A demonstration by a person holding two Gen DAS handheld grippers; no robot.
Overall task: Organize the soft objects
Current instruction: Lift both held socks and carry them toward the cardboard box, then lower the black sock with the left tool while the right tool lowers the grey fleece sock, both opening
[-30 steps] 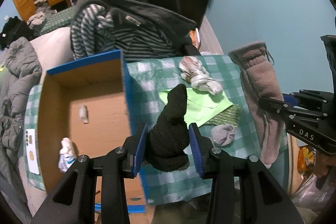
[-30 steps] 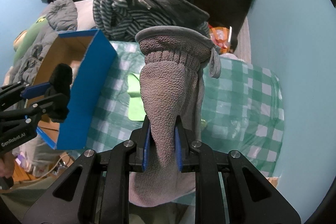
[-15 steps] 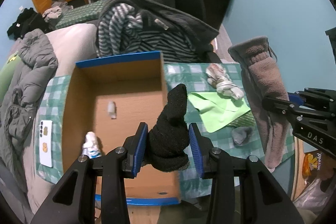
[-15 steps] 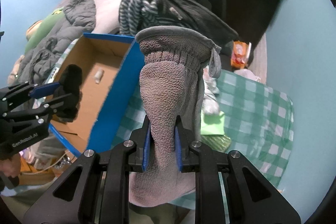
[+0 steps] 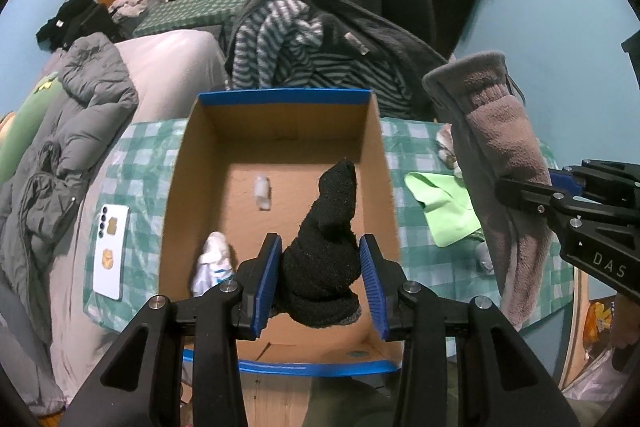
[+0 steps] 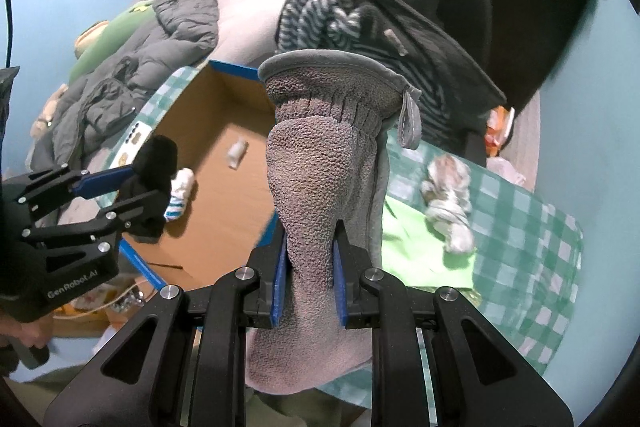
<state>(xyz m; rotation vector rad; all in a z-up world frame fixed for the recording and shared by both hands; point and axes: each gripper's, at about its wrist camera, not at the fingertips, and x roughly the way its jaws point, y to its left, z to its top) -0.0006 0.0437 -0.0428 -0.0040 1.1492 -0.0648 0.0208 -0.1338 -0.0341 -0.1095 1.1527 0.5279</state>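
You have the cardboard box (image 5: 280, 155) as your landmark. Your left gripper (image 5: 320, 279) hangs over the box's open top, its fingers clamped on a bunched black sock (image 5: 326, 247). Your right gripper (image 6: 308, 267) is just right of the box, fingers squeezed tight on a long grey fleece sock (image 6: 320, 163) that dangles above the tabletop (image 6: 532, 227). Inside the box lie a white rolled sock (image 5: 212, 259) and a small pale item (image 5: 262, 191), so sorting looks partly done. Right of the box, a green cloth (image 5: 444, 207) and a grey-white bundle (image 6: 448, 203) wait on the tabletop. Both held socks are not yet dropped in.
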